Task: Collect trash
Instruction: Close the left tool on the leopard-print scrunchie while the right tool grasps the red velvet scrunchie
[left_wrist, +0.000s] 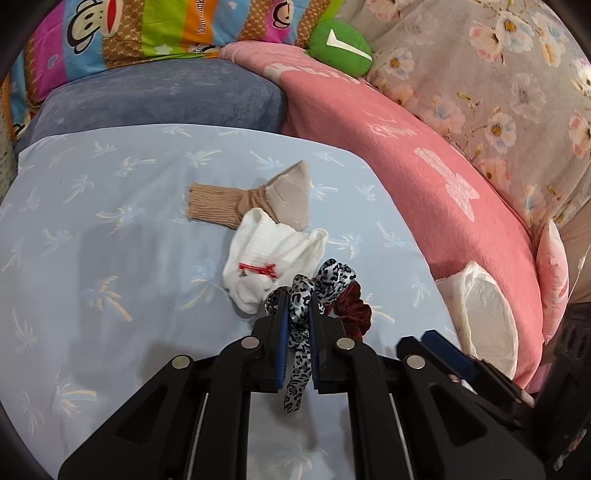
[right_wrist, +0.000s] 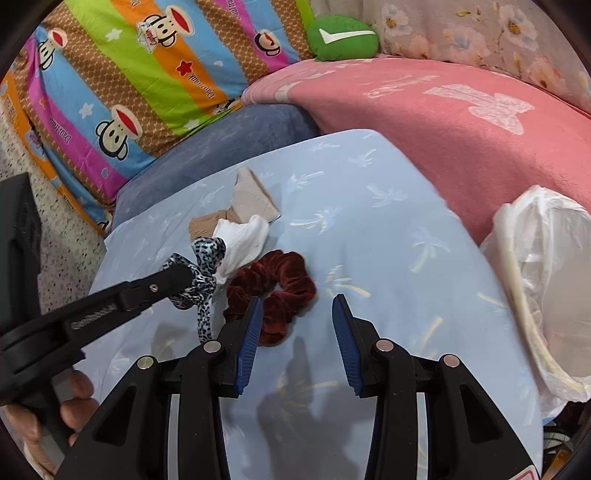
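Bed with pale blue sheet (left_wrist: 110, 221): you're clamping the left gripper (left_wrist: 298, 306) on the leopard scrunchie (left_wrist: 325, 280), right gripper (right_wrist: 297, 314) hovering apart over the maroon scrunchie (right_wrist: 273, 280). Socks (left_wrist: 273, 254) are still lying there; the lined bin (right_wrist: 546, 295) is waiting alongside, so most is left.

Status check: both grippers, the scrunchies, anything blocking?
Left gripper shut on leopard scrunchie. Right gripper open, nothing held, dark red scrunchie at its tips. White sock touches the leopard scrunchie.
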